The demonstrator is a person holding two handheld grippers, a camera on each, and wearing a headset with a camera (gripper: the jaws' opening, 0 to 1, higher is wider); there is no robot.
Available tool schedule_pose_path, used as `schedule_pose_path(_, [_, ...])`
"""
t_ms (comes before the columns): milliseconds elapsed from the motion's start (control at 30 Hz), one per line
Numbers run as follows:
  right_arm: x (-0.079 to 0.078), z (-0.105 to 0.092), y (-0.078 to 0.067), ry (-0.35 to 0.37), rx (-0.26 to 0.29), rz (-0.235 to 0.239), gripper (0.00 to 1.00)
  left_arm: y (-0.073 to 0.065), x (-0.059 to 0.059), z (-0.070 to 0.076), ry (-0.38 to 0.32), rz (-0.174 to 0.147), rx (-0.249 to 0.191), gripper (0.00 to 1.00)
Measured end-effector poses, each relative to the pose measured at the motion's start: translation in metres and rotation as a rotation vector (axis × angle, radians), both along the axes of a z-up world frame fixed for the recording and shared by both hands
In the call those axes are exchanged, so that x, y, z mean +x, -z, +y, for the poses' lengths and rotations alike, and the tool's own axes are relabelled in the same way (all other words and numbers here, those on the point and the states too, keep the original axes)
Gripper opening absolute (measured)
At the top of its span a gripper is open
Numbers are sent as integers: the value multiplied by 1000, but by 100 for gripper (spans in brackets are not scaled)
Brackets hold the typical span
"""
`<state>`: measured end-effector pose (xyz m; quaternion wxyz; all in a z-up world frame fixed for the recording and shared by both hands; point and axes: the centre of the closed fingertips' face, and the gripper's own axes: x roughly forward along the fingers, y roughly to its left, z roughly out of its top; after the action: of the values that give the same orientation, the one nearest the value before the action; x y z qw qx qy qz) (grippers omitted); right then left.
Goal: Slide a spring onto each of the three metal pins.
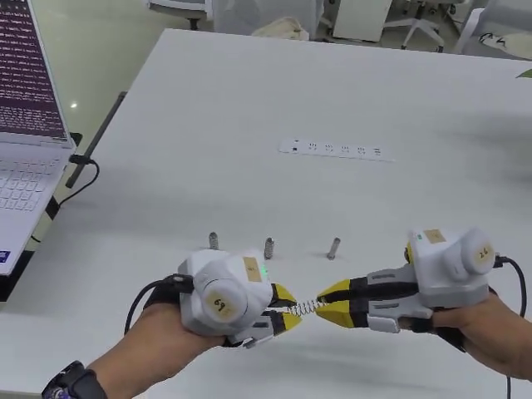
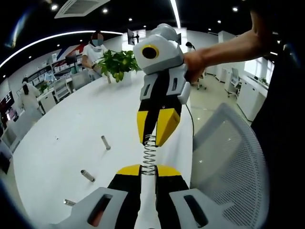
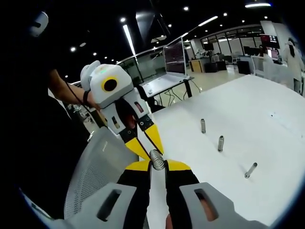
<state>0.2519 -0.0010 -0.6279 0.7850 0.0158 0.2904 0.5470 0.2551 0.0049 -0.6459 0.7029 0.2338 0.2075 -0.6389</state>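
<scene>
1. Head view: the left hand-held gripper [image 1: 287, 308] and the right hand-held gripper [image 1: 322, 305] were held tip to tip above the near part of the bench [image 1: 249, 108], with a spring [image 1: 306, 307] bridging the gap between them.
2. One end of the spring was pinched by the closed jaws of the left hand-held gripper, and the other end was clamped by the jaws of the right hand-held gripper.
3. In the left gripper view, the spring [image 2: 149, 155] was seen running straight out from the tips of the left hand-held gripper [image 2: 148, 171] to the right hand-held gripper [image 2: 152, 140] directly ahead.
4. In the right gripper view, the spring [image 3: 157, 160] was seen nearly end-on between the tips of the right hand-held gripper [image 3: 157, 167], with the left hand-held gripper [image 3: 153, 153] just beyond it.
5. Three metal pins were set in a row on the bench beyond both hand-held grippers, apart from the spring: the left pin [image 1: 214, 241] past the left hand-held gripper, the middle pin [image 1: 269, 248] past its tips, and the right pin [image 1: 333, 248] past the tips of the right hand-held gripper.
6. A power strip [image 1: 332, 150] was laid farther out beyond the pins, and a laptop [image 1: 25, 125] was placed well off to the left of the left hand-held gripper.
</scene>
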Motion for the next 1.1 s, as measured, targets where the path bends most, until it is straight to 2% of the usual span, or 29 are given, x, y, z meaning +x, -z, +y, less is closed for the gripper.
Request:
schedule_pose_path(133, [4, 3, -6, -1, -24, -21, 9, 1, 2, -3, -4, -10, 3, 2])
schedule_pose_path(433, [4, 15, -19, -33, -65, -72, 9, -1, 2, -13, -2, 6, -28, 2])
schedule_pose_path(700, [4, 12, -15, -60, -129, -89, 10, 0, 1, -16, 4, 11, -36, 2])
schedule_pose_path(867, [0, 5, -8, -115, -233, -104, 17, 0, 1, -16, 12, 9, -36, 2])
schedule_pose_path(1000, [2, 3, -5, -139, -283, -123, 20, 1, 0, -17, 21, 7, -30, 2])
schedule_pose_path(1100, [-1, 4, -1, -184, -327, -137, 21, 2, -3, -18, 34, 6, -24, 2])
